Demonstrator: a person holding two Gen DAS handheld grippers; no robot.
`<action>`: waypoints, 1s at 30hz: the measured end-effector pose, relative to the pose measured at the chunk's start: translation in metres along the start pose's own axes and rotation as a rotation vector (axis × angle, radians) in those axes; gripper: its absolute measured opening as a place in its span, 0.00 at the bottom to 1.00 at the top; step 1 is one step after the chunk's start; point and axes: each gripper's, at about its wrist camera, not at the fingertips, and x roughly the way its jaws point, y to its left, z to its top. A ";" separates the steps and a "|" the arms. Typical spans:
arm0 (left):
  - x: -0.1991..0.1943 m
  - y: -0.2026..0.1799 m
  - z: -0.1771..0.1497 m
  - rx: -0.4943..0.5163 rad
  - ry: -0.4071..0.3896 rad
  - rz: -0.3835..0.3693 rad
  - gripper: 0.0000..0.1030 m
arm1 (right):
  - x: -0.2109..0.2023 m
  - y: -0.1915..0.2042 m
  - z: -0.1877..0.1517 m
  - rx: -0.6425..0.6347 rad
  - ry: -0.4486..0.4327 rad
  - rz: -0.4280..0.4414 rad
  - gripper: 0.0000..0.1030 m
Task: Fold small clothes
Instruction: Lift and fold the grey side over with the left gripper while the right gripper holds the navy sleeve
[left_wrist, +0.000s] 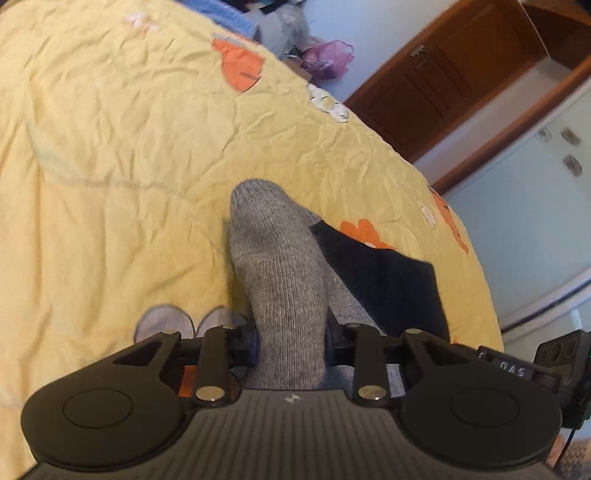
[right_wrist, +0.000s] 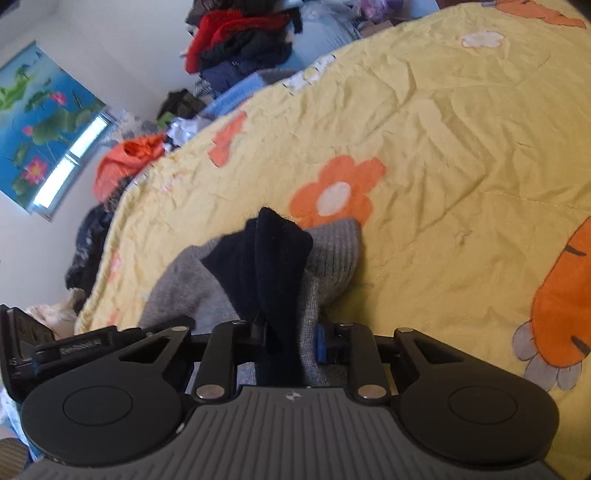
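A grey knit sock (left_wrist: 277, 273) lies on the yellow quilt (left_wrist: 110, 166), and its rounded end rises between the jaws of my left gripper (left_wrist: 291, 332), which is shut on it. A dark navy piece (left_wrist: 380, 280) lies beside it on the right; whether it belongs to the same sock I cannot tell. In the right wrist view that dark navy piece (right_wrist: 273, 258) stands up in a fold between the jaws of my right gripper (right_wrist: 291, 338), which is shut on it along with some grey sock (right_wrist: 332, 254). The two grippers are close together, side by side.
The quilt (right_wrist: 443, 129) bears orange flowers and a carrot print. Piles of clothes (right_wrist: 236, 40) and an orange garment (right_wrist: 125, 162) sit beyond the bed's far edge. A wooden door (left_wrist: 461, 74) and pale wall lie past the bed's right edge.
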 end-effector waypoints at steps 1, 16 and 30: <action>-0.009 0.000 0.005 0.021 0.000 -0.003 0.28 | -0.004 0.004 -0.001 0.004 -0.016 0.022 0.29; -0.065 0.019 -0.008 0.186 -0.171 0.093 0.26 | 0.019 0.025 -0.009 0.003 -0.031 -0.002 0.56; -0.078 0.036 -0.105 0.003 0.047 -0.169 0.66 | -0.044 0.018 -0.115 0.067 -0.067 0.005 0.56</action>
